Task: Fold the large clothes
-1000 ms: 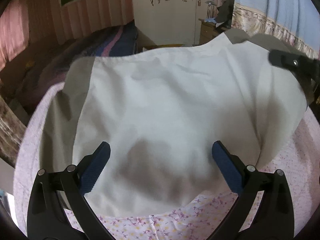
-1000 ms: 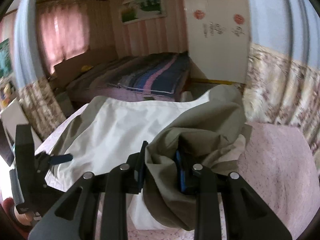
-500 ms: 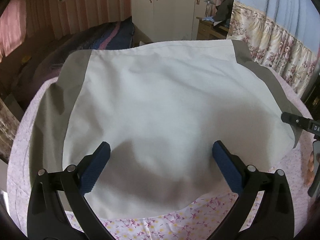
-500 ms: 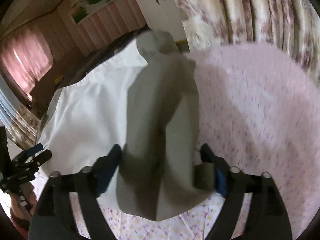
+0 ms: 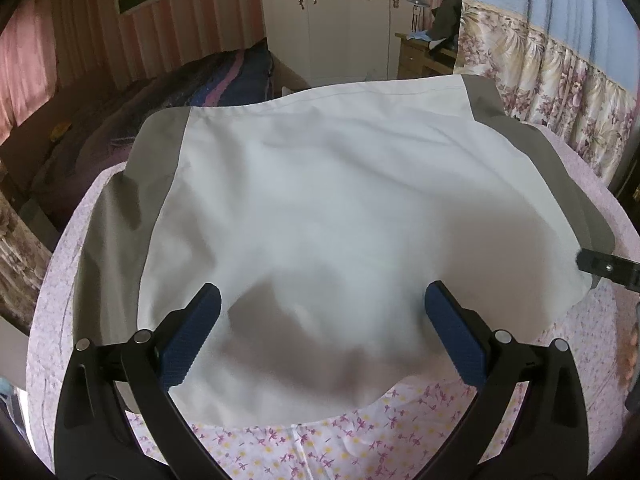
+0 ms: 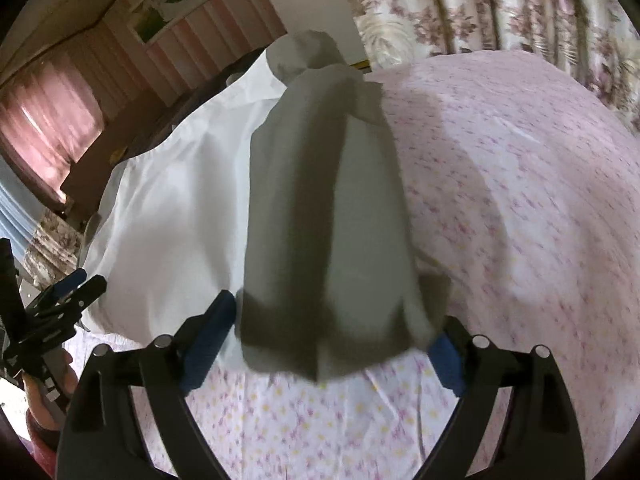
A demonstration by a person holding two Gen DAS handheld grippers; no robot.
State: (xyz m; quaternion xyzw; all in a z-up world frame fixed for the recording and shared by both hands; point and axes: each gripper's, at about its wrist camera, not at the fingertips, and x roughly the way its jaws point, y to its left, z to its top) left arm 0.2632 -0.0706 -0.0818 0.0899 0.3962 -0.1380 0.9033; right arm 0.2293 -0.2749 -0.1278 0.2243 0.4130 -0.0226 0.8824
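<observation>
A large white garment [image 5: 320,220] with grey sleeves lies spread flat on the pink floral bed sheet [image 5: 360,436]. My left gripper [image 5: 320,328] hovers open over its near hem, pads wide apart with nothing pinched. In the right wrist view the grey sleeve [image 6: 328,208] lies stretched along the white body's [image 6: 172,208] right side. Its cuff end rests between the opening jaws of my right gripper [image 6: 332,344], and the pads do not press on it. One right fingertip [image 5: 608,270] shows at the left view's right edge. The left gripper [image 6: 68,292] appears at the far left.
The pink sheet [image 6: 520,200] runs on to the right of the garment. Behind stand a white wardrobe [image 5: 344,20], a wooden dresser [image 5: 424,52], a floral curtain [image 5: 560,80] and a second bed with a striped dark blanket [image 5: 224,80]. A person's hand [image 6: 48,392] holds the left gripper.
The right gripper came down with the bunched grey sleeve, laid it flat along the garment's right side and spread its jaws off it. The left gripper stayed put.
</observation>
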